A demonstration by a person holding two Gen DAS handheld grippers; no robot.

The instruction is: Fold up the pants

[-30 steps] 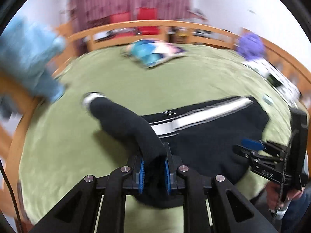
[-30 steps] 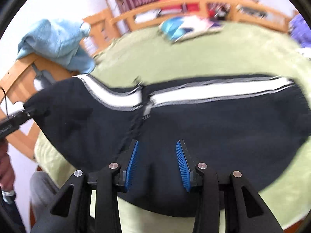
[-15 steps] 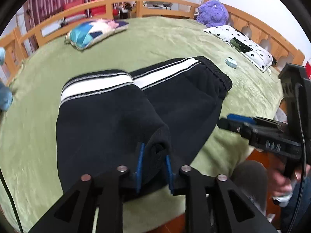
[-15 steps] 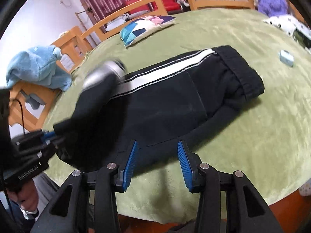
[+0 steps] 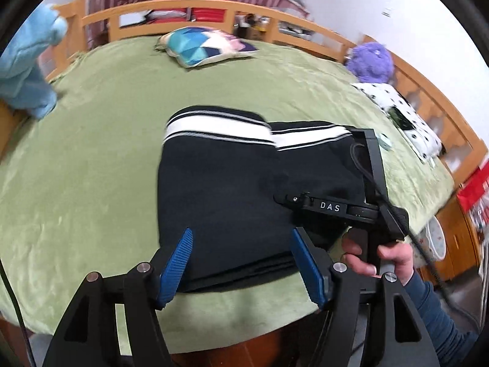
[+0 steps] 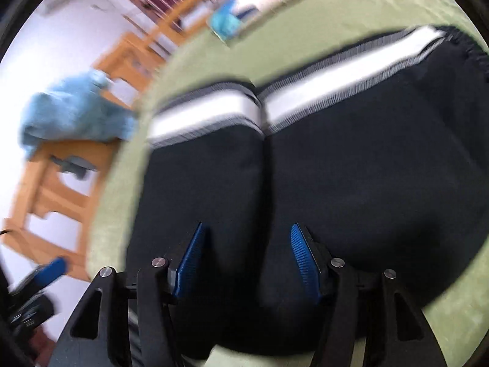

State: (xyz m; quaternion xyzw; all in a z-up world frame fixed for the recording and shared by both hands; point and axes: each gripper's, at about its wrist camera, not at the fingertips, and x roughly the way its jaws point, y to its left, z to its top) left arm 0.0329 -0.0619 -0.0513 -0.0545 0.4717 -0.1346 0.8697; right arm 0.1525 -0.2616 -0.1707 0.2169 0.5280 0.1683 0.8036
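Note:
The black pants (image 5: 226,189) with a white side stripe lie folded over on the green bed near its front edge. My left gripper (image 5: 241,260) is open and empty, just above the near edge of the fold. My right gripper (image 6: 247,253) is open and empty, close over the black cloth (image 6: 351,159); it shows in the left wrist view (image 5: 324,206) at the right end of the pants, with a hand on its handle. The right wrist view is blurred.
The green bed cover (image 5: 91,140) is ringed by a wooden rail (image 5: 214,6). A patterned pillow (image 5: 204,46) lies at the far side, a blue towel (image 5: 27,67) hangs at the left, a purple plush (image 5: 371,64) and a spotted pillow (image 5: 400,113) at the right.
My left gripper carried the pant leg over onto the rest of the pants and let go; its jaws opened. My right gripper moved in low over the folded cloth.

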